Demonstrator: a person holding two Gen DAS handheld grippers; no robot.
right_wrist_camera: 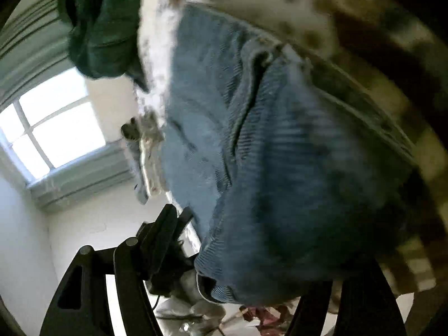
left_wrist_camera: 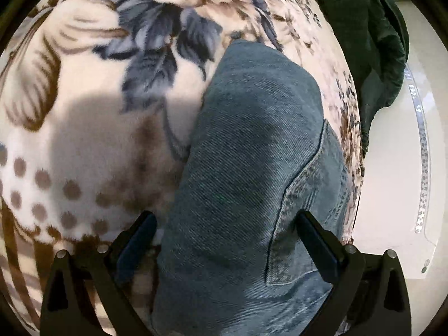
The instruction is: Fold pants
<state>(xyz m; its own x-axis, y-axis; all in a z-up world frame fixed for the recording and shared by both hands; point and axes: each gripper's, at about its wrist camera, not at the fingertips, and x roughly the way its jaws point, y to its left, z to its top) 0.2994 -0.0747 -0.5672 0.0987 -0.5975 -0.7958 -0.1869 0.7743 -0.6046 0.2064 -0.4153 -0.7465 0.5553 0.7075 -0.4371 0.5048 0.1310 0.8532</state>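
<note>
Jaws of left gripper (left_wrist_camera: 226, 224) spread wide, straddling jeans (left_wrist_camera: 246, 168).

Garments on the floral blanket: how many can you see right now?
2. Blue denim pants lie between the left tongs, folded. A dark green garment sits bunched at the blanket's far edge. Others may be hidden.

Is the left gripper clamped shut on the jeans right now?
No. The left gripper is open, its fingers spread either side of the jeans on the floral blanket.

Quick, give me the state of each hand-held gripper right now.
Left hand-held gripper: open, fingers straddling the jeans.
Right hand-held gripper: cannot tell; blurred, jeans cover it.
</note>
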